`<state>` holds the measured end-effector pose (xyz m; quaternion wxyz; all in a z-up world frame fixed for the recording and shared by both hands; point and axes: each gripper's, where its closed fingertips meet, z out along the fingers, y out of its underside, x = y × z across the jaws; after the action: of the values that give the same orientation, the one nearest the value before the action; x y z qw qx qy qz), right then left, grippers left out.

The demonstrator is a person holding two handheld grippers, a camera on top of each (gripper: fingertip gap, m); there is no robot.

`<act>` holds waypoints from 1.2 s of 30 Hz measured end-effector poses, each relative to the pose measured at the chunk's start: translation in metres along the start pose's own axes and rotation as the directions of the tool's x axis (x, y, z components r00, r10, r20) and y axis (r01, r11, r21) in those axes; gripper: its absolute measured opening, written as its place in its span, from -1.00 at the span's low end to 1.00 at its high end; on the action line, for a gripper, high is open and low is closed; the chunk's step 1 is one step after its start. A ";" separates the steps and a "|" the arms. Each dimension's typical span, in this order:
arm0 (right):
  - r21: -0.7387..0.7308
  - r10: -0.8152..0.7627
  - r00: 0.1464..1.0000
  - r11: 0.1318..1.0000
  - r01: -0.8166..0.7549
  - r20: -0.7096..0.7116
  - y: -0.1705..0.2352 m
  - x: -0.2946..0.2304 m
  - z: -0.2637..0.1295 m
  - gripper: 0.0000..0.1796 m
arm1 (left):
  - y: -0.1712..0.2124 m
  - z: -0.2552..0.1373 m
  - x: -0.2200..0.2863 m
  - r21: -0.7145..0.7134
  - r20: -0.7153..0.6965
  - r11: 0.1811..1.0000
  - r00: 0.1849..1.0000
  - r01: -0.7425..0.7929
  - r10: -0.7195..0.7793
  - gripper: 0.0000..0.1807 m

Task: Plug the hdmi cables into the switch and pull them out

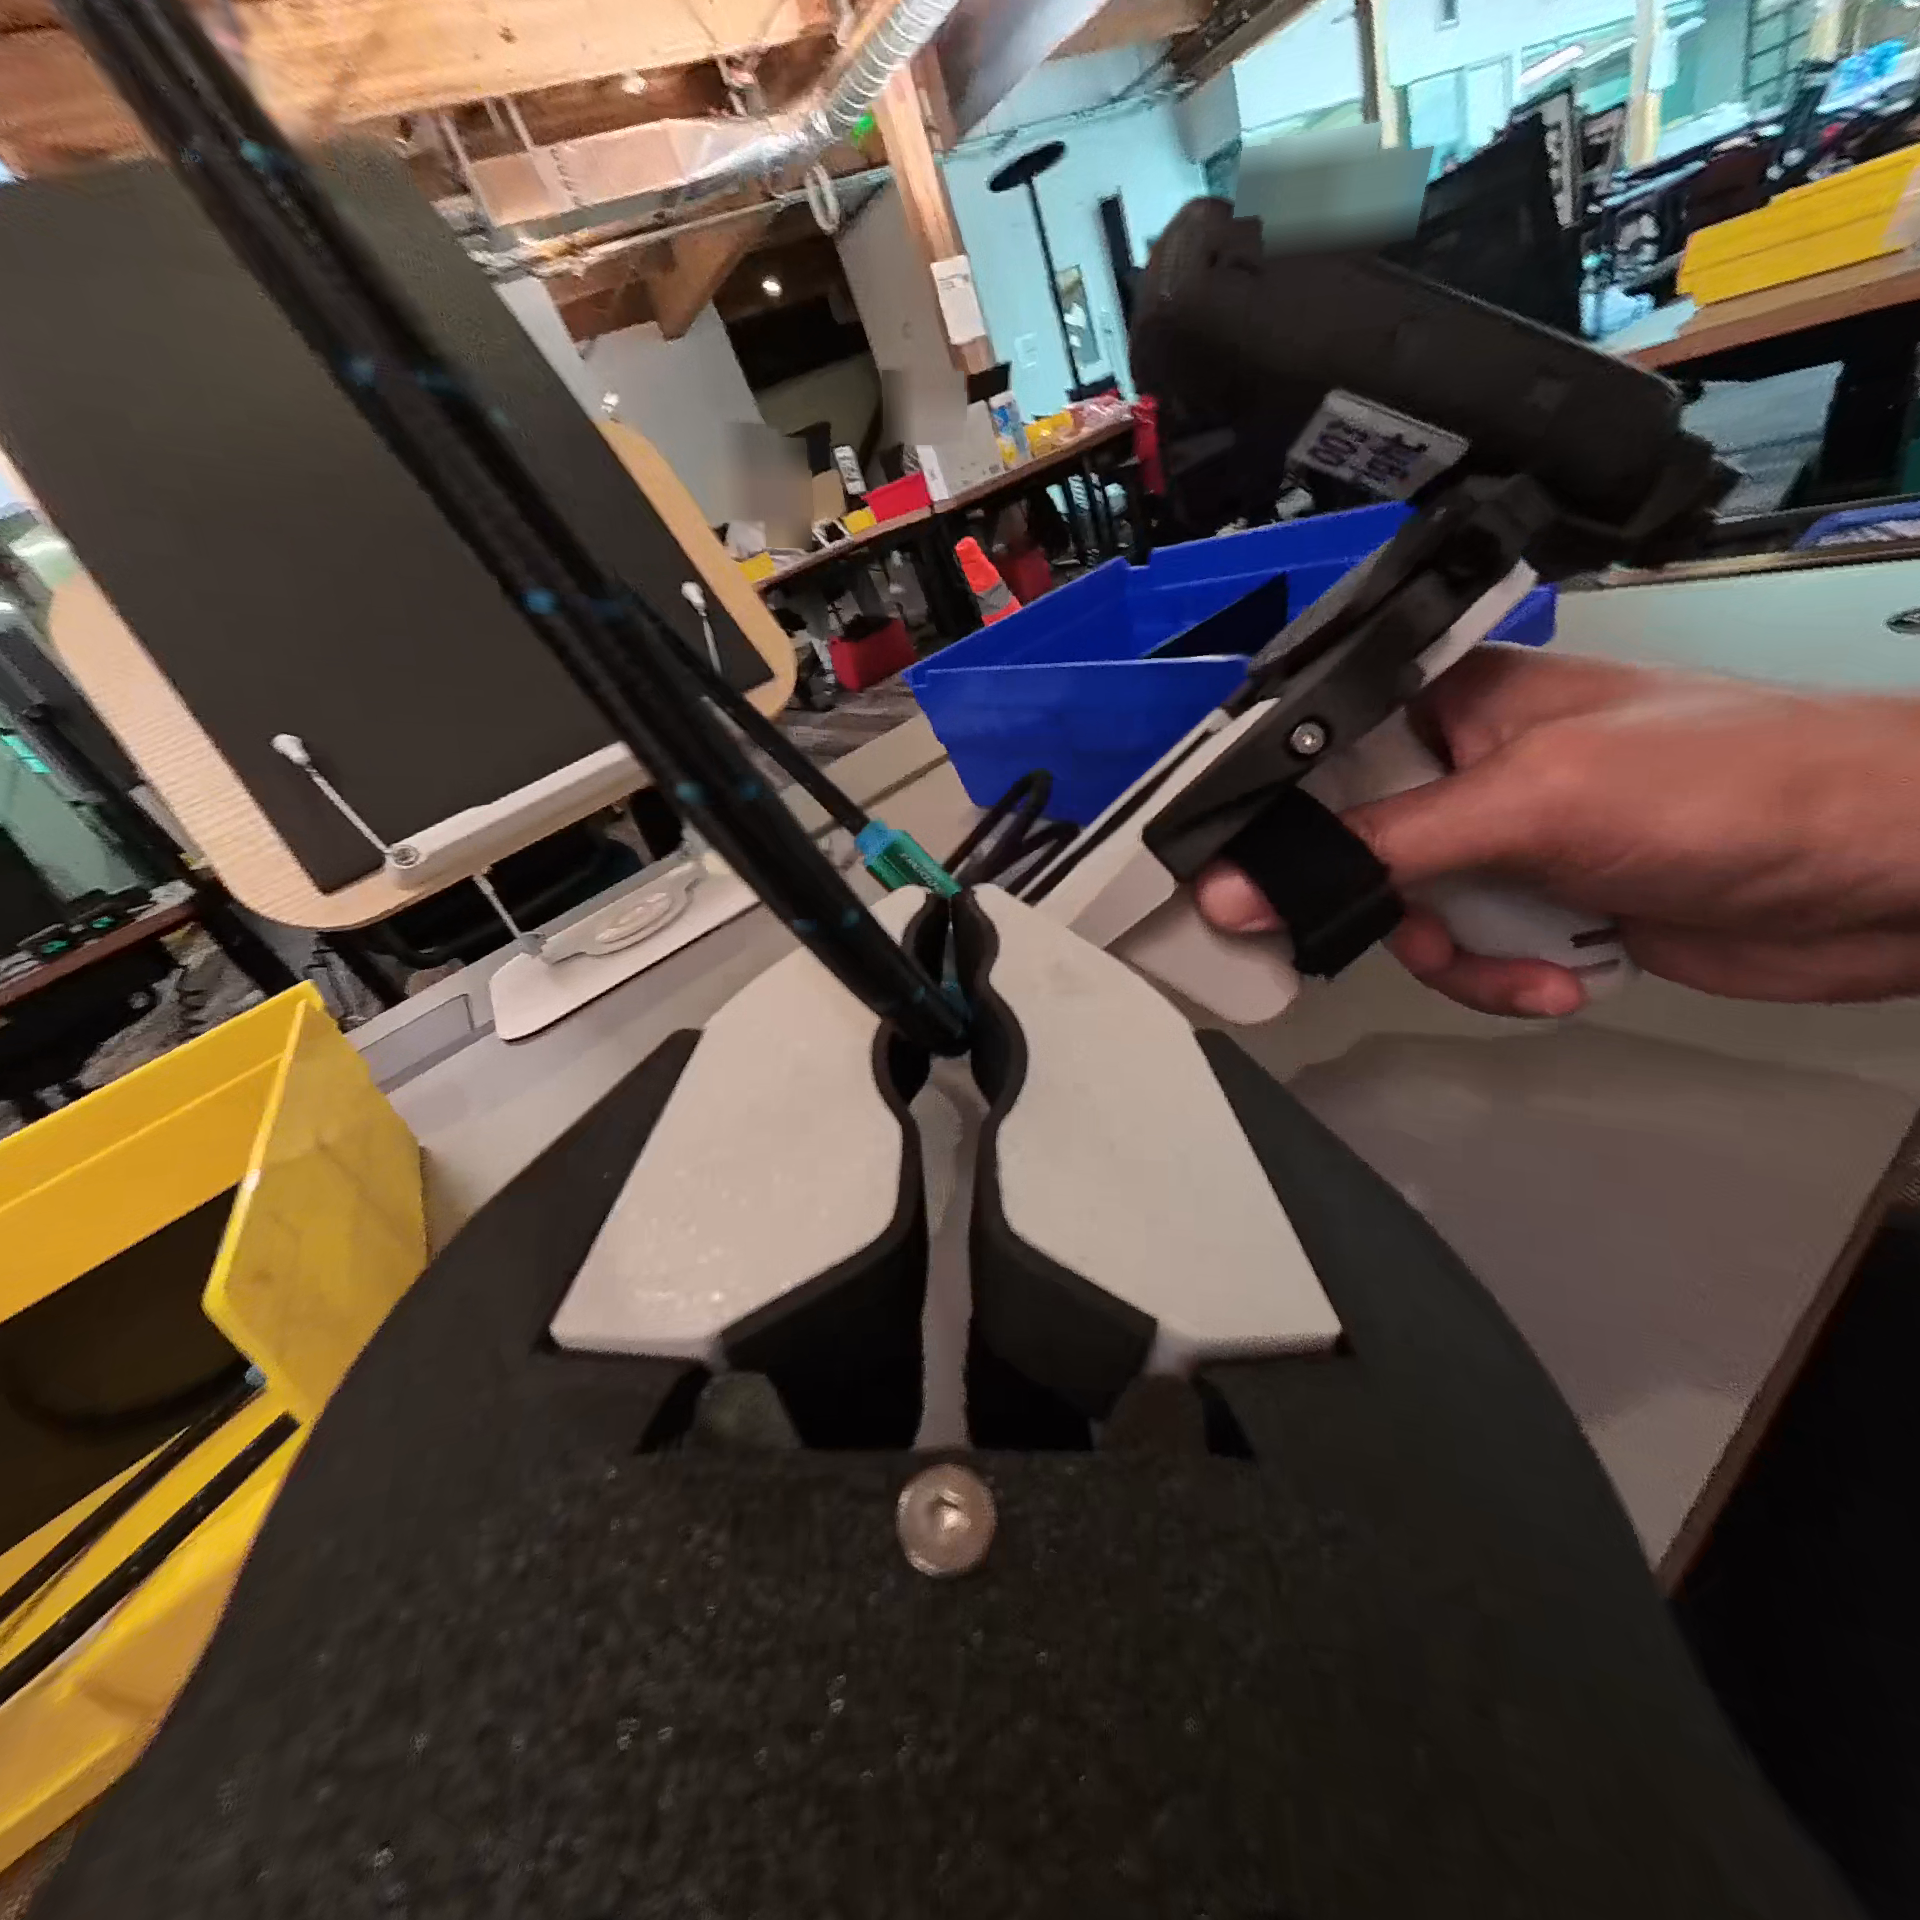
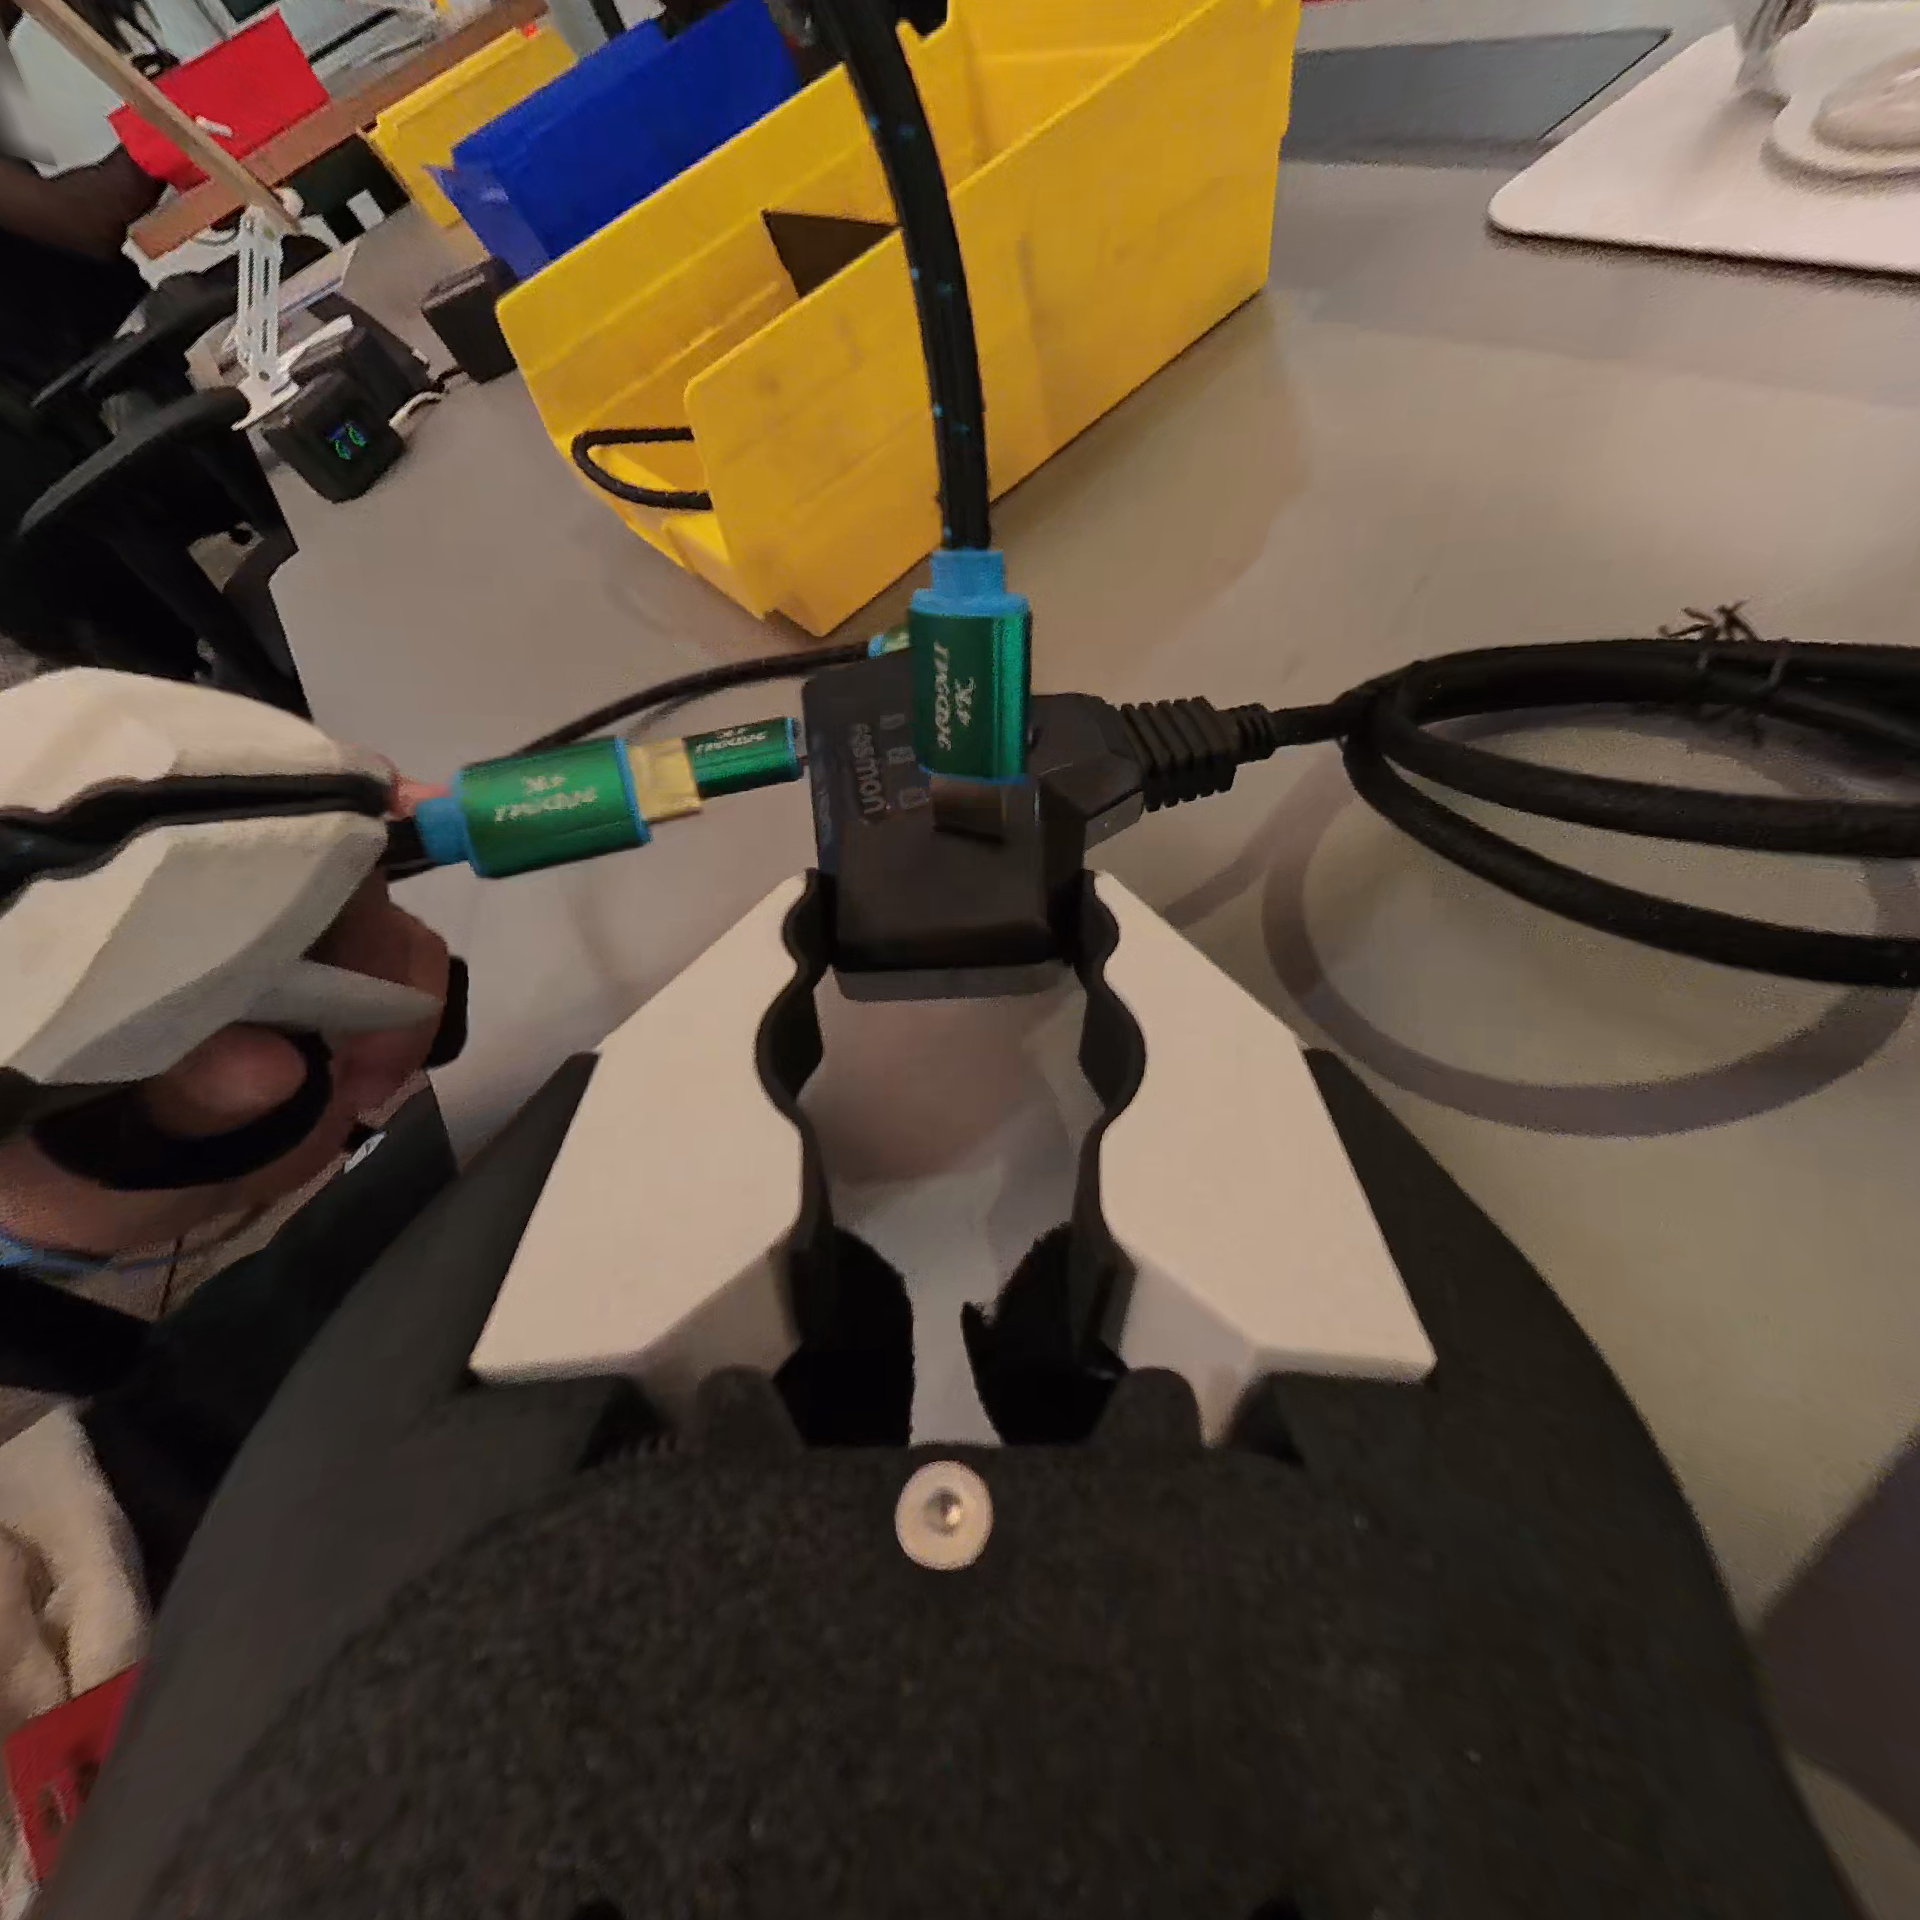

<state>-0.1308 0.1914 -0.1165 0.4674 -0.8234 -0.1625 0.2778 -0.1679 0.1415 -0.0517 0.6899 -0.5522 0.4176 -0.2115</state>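
Your right gripper's (image 2: 951, 935) fingers were clamped on the near end of the black HDMI switch (image 2: 935, 862), which sat just above the grey table (image 2: 1455, 468). Your left gripper (image 2: 390, 821) was squeezed tight on a braided cable just behind its green HDMI plug (image 2: 545, 805), whose gold tip pointed at the switch's left side, close but not inserted. Another green plug (image 2: 971, 691) hung over the switch's top, and a black cable (image 2: 1184, 743) ran from its right side. Behind stood a yellow bin (image 2: 1091, 260)
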 end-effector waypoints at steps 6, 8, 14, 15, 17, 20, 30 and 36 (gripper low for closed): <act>0.066 0.073 0.996 0.995 -0.069 -0.054 -0.004 0.008 0.000 -0.47 | -0.022 0.001 0.006 0.055 0.097 0.995 0.991 0.084 -0.089 -0.98; 0.087 0.108 0.993 0.991 -0.103 -0.053 -0.005 0.009 0.001 -0.47 | -0.014 0.010 0.000 0.038 0.131 0.981 0.972 0.190 -0.194 -0.98; 0.132 0.216 0.976 0.967 -0.220 0.040 -0.008 0.009 -0.003 -0.47 | 0.010 0.021 -0.013 0.089 0.185 0.915 0.896 0.394 -0.404 -0.97; 0.137 0.221 0.974 0.964 -0.226 0.052 -0.009 0.009 -0.004 -0.47 | 0.010 0.022 -0.016 0.107 0.189 0.901 0.881 0.419 -0.433 -0.97; 0.141 0.231 0.970 0.961 -0.239 0.069 -0.010 0.009 -0.004 -0.47 | 0.013 0.026 -0.019 0.139 0.199 0.884 0.861 0.447 -0.467 -0.97; 0.145 0.246 0.968 0.957 -0.252 0.058 -0.008 0.016 -0.006 -0.47 | 0.017 0.030 -0.018 0.151 0.195 0.874 0.853 0.462 -0.485 -0.98; 0.150 0.245 0.963 0.954 -0.260 0.112 -0.011 0.016 -0.009 -0.47 | 0.013 0.033 -0.005 0.114 0.076 0.923 0.923 0.368 -0.378 -0.97; 0.143 0.248 0.962 0.954 -0.262 0.111 -0.010 0.020 -0.010 -0.47 | 0.018 0.037 0.000 0.054 0.018 0.958 0.959 0.281 -0.282 -0.97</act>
<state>-0.1089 0.2008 -0.1102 0.4828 -0.7846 -0.0540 0.3853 -0.1407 0.1688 -0.0670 0.6718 -0.5911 0.3202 -0.3110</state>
